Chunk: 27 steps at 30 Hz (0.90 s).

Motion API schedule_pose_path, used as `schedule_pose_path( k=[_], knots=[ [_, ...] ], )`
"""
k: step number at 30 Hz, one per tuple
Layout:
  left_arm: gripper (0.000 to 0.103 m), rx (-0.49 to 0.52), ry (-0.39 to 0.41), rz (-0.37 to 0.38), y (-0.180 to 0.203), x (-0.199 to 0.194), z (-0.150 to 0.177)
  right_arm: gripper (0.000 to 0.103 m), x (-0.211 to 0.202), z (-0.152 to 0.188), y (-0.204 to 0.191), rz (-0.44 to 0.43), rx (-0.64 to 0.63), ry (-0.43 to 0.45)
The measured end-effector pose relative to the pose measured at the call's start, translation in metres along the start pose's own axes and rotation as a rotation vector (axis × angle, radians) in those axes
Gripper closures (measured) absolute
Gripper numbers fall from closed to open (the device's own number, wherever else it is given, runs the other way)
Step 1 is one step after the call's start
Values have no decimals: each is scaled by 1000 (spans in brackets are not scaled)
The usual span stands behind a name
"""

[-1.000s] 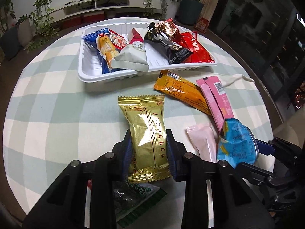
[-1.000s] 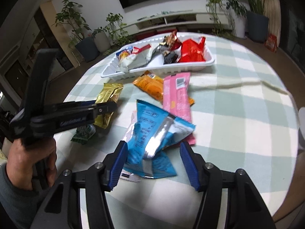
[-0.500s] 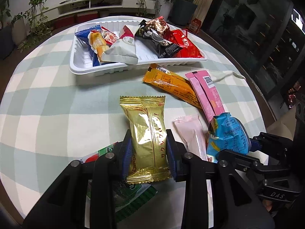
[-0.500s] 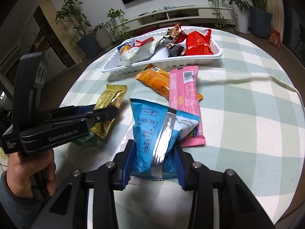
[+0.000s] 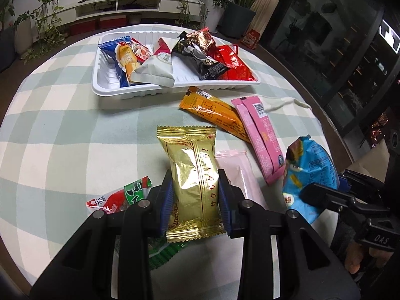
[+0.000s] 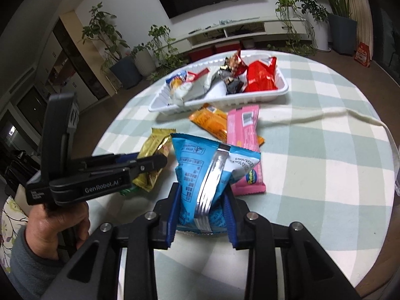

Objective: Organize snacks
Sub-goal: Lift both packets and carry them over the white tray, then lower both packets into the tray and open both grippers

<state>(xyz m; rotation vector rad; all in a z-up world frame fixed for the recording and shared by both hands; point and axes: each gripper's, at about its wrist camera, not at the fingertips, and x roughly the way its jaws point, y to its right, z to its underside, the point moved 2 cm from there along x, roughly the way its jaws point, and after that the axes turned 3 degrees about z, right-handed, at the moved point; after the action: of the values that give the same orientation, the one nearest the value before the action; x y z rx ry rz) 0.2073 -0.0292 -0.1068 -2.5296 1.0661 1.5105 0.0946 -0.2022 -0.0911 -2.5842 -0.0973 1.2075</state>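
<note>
My left gripper (image 5: 195,195) is shut on a gold snack pack (image 5: 191,175) and holds it above the table; the pack also shows in the right wrist view (image 6: 153,160). My right gripper (image 6: 201,207) is shut on a blue snack bag (image 6: 207,170), lifted off the cloth; the bag shows at the right of the left wrist view (image 5: 310,175). A white tray (image 5: 140,93) with several snacks stands at the far side, also in the right wrist view (image 6: 260,97).
On the checked cloth lie an orange pack (image 5: 212,113), a pink bar (image 5: 260,135), a pale pink pack (image 5: 240,172) and a red-green pack (image 5: 120,197). A cloth fold (image 6: 325,115) runs right of the tray. Potted plants and a TV shelf stand behind.
My right gripper closed on the blue bag and lifted it. My left gripper raised the gold pack off the table, uncovering the red-green pack beneath.
</note>
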Motion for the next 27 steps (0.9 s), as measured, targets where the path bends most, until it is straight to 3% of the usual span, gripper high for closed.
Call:
schedule_pose_path(
  k=[6,13,20,27],
  knots=[
    [73,-18,27,40,2,-17,-5,69,-5,-7,11,13,14,14],
    [73,-44,75,66,-5,-38,-39,69,-18,-40,18,5,6,65],
    [73,-68,130,50,-26,-51,-99,69,-21,-108,7,16,-90,137],
    [73,-105,150,-10,-55,-28,-171,69,29,-179,-2,25,-130,120]
  ],
)
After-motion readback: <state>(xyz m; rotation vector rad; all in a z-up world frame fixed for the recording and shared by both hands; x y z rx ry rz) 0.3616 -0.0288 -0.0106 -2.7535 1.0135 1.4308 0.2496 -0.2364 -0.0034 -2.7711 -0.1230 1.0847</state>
